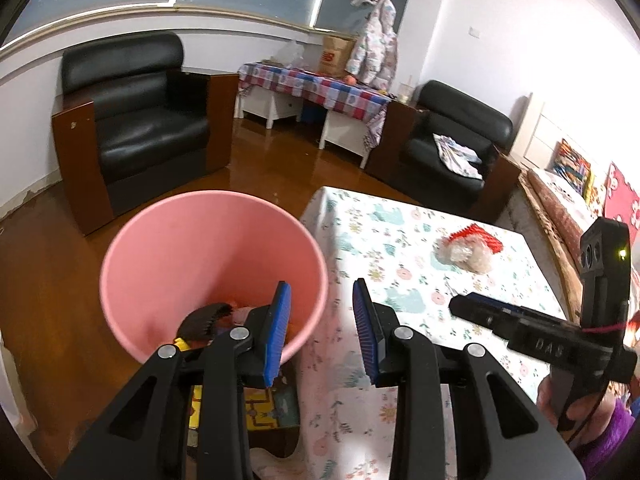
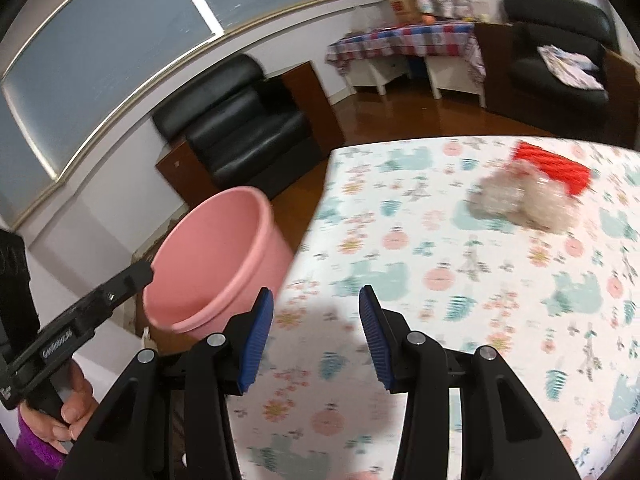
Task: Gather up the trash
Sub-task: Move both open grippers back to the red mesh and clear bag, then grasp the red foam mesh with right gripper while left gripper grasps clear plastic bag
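Both tools, left (image 1: 322,330) and right (image 2: 316,338), hang released with nothing between their blue pads; crumpled plastic trash (image 2: 524,200) lies far right on the floral surface (image 2: 420,280), pink bin (image 1: 200,256) left.

A bucket (image 1: 212,268) is set on the floor (image 1: 272,168) just left of the cloth-covered table (image 1: 400,280). A crumpled wrapper (image 1: 468,250) is placed on the table, with armchairs (image 1: 136,120) behind.
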